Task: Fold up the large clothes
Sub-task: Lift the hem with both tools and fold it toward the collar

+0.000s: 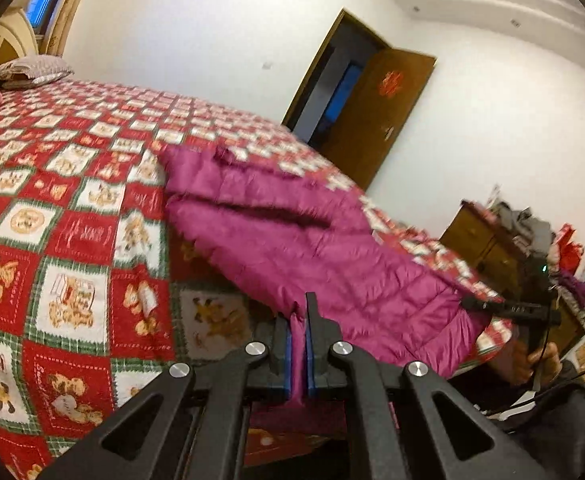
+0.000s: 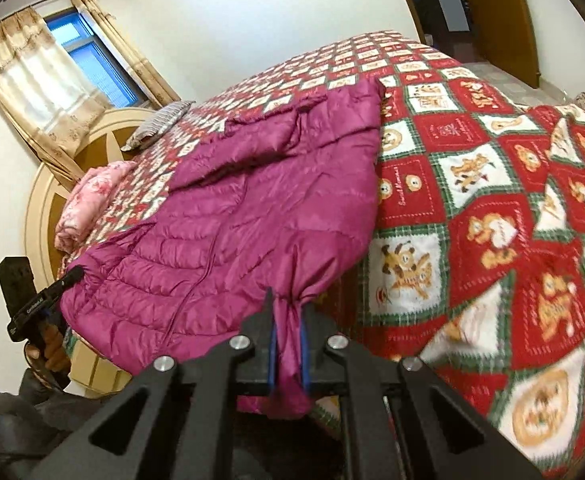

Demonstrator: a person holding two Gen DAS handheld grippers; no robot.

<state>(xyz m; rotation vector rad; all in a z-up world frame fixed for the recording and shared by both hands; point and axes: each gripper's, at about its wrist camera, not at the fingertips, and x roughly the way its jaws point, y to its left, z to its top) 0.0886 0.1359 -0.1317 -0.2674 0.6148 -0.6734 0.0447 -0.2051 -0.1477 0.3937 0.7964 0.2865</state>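
Observation:
A magenta quilted puffer jacket lies on a bed, its near hem lifted off the red, white and green bear-patterned quilt. My left gripper is shut on one hem corner, with magenta cloth pinched between its blue pads. The right gripper is shut on a bunched fold of the other hem corner. Each gripper shows in the other's view, its tip at the jacket's edge: the right gripper, the left gripper. A hand holds the left one.
A grey striped pillow and a pink one lie by the rounded headboard. A curtained window is behind it. A brown door stands open past the bed. A cluttered wooden dresser stands beside the bed.

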